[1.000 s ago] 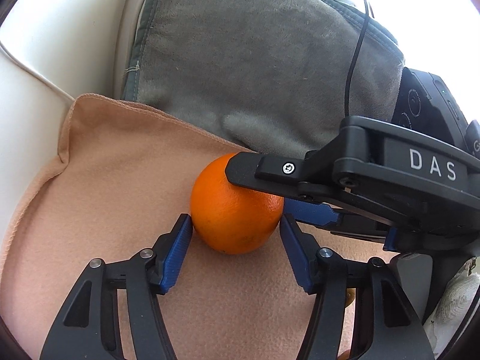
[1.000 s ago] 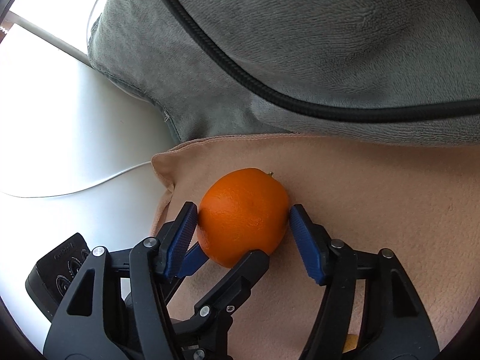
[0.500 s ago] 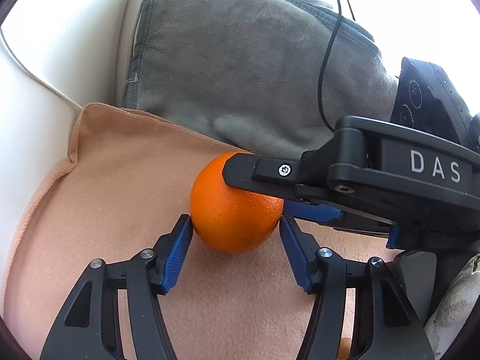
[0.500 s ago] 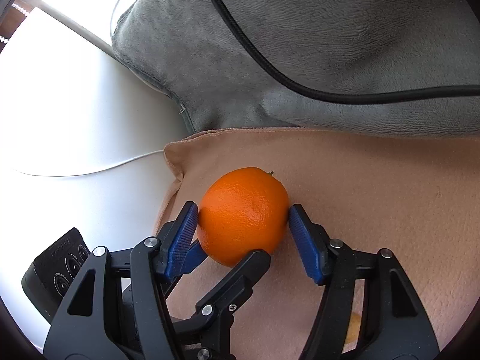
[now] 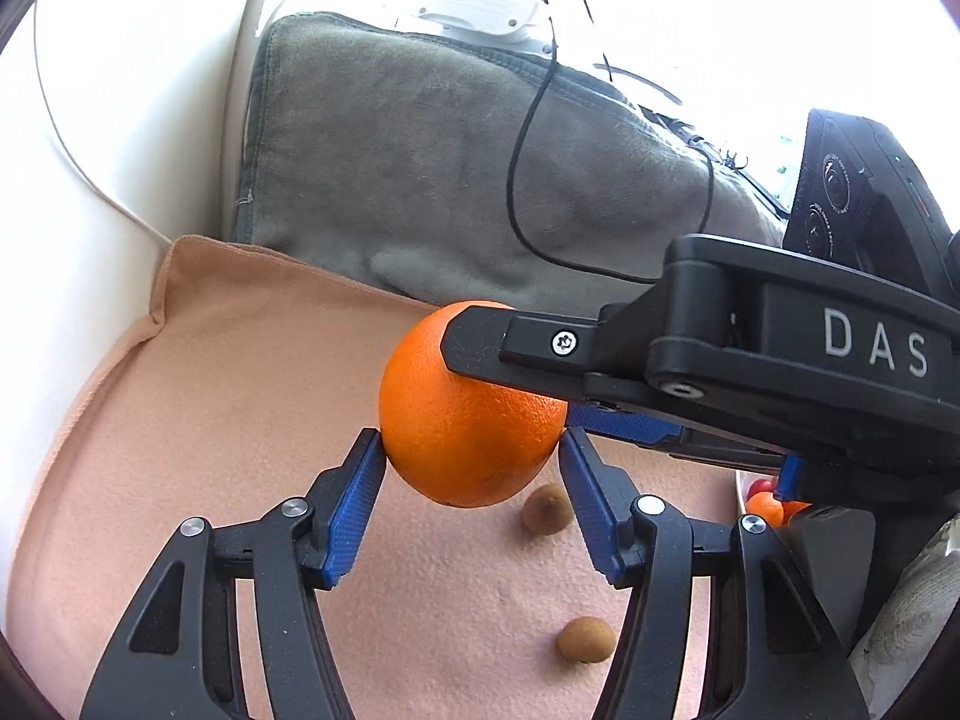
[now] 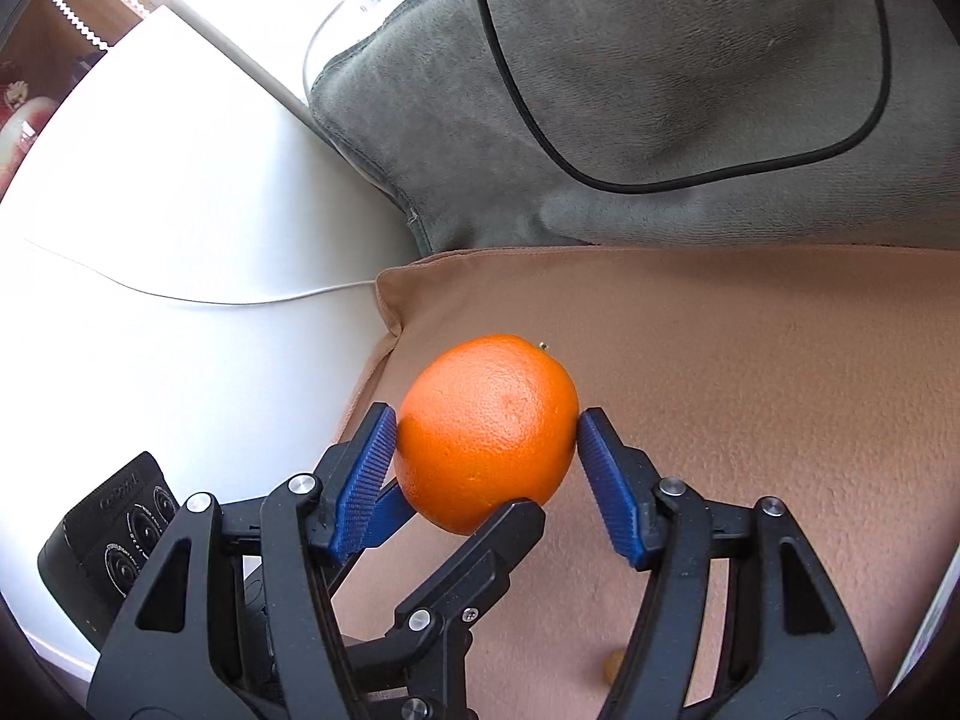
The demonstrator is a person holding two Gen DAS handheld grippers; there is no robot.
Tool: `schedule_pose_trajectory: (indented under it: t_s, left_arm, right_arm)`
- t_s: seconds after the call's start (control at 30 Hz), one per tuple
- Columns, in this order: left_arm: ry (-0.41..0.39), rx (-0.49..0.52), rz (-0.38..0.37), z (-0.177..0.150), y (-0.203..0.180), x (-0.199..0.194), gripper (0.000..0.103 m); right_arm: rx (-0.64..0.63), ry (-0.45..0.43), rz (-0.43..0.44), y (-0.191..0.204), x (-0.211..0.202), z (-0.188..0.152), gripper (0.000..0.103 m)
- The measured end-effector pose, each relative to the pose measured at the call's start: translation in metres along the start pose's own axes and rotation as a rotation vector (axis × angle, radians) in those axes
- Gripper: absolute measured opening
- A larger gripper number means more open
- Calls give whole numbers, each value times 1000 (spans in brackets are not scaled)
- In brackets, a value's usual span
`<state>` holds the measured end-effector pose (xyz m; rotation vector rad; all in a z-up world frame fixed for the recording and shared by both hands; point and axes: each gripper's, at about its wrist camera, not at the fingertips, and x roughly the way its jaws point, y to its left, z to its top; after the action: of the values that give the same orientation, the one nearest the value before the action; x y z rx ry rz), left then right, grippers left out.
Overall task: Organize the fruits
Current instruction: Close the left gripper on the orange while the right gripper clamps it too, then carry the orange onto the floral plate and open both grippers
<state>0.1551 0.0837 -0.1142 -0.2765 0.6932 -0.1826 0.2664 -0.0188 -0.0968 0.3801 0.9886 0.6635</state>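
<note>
Left wrist view shows the orange [image 5: 468, 414] lifted clear of the peach cloth [image 5: 210, 420], pinched by both the left gripper [image 5: 471, 468] and right gripper [image 6: 486, 450] across its middle; firm, round, smooth-skinned, so likely prone to roll out.

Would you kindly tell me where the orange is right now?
The orange sits mid-frame in both wrist views, clamped between the left gripper and right gripper, above the peach cloth.

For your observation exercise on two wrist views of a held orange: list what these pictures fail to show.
- Left wrist view: the bowl of small fruit is mostly behind the right gripper.
- Right wrist view: a small brown fruit is half hidden by a finger.
- Both views: the orange's underside is unseen.
</note>
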Motion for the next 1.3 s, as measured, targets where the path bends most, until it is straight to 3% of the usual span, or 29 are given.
schedule_pose_trajectory:
  t_s: [0.3, 0.73, 1.3]
  left_arm:
    - [-23, 57, -38, -6, -47, -21, 60]
    - [-8, 130, -145, -19, -116, -20, 60]
    - [89, 189, -261, -19, -186, 32, 60]
  right_arm:
    - [1, -58, -11, -7, -57, -27, 66]
    - [33, -137, -73, -41, -138, -56, 66]
    - [104, -171, -180, -110, -188, -52, 66]
